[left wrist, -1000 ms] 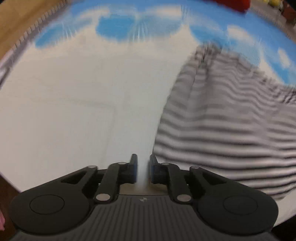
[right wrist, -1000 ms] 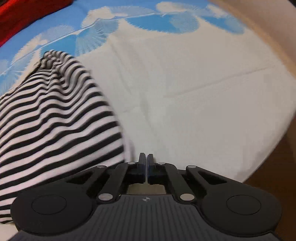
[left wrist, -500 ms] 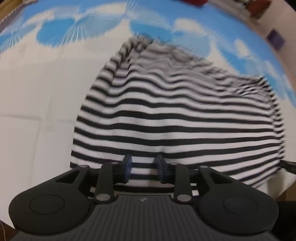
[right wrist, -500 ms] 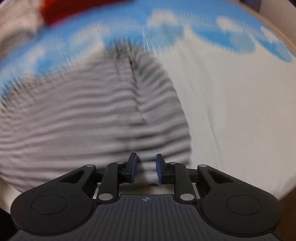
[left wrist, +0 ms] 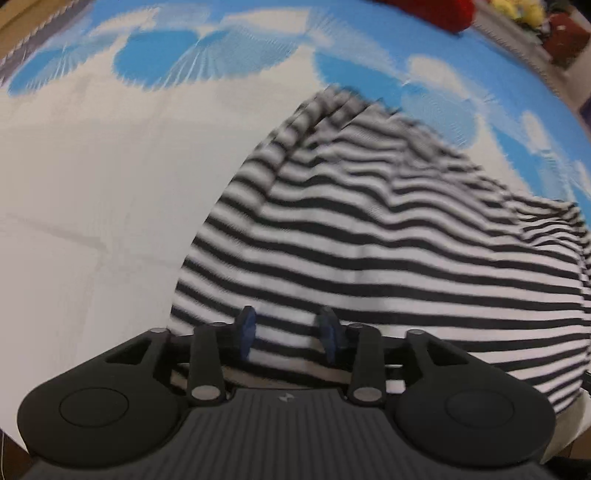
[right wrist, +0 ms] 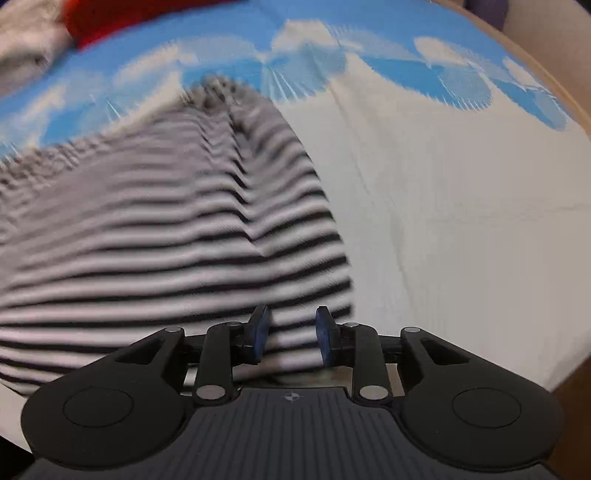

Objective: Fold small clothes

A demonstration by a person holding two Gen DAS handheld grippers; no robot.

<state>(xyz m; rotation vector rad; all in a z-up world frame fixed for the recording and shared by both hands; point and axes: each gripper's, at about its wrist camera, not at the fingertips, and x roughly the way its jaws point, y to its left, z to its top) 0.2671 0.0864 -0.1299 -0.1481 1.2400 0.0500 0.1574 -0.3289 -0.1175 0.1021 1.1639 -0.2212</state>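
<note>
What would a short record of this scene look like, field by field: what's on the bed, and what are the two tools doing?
garment: black-and-white striped garment, rumpled, lying on the cloth
surface: white cloth with a blue fan pattern
left gripper: jaws opening, over the garment's near edge, stripes showing between them
right gripper: jaws opening, over the garment's near edge by its right side
background: red fabric at the far edge
fold: not yet made
</note>
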